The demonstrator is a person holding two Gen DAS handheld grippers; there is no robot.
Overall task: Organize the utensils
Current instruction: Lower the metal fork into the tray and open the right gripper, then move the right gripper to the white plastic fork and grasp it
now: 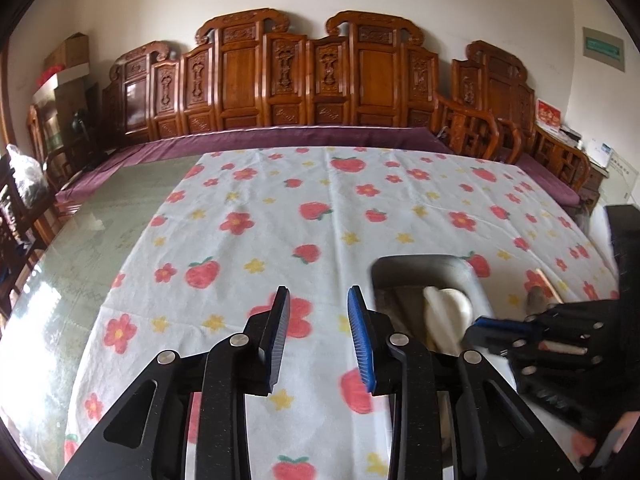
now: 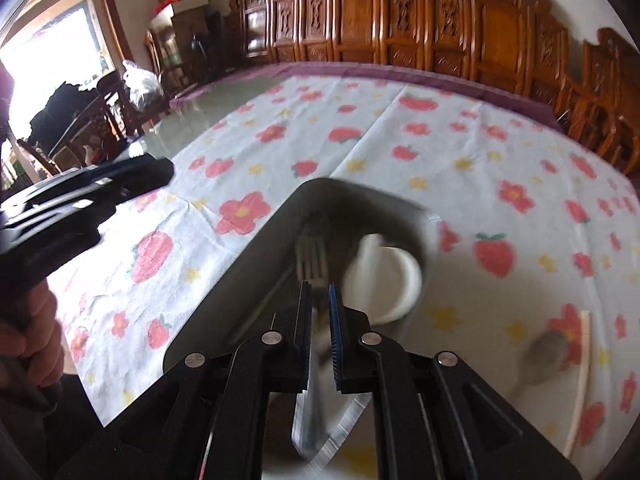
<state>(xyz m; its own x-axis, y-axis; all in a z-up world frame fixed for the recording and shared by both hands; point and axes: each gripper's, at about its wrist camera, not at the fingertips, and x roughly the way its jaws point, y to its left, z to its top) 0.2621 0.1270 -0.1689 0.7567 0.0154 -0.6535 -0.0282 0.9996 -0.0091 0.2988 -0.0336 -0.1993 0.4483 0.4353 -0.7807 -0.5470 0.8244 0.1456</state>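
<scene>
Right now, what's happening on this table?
A person is sorting utensils with two handheld grippers. The right gripper is shut on a fork, holding it over the grey tray, where a white spoon lies. The left gripper is open and empty above the tablecloth. A metal spoon and chopstick lie outside the tray.

both wrist views look forward, sharing tray

Soft daylight, blown-out window (left), motion blur, fisheye-bent edges.
</scene>
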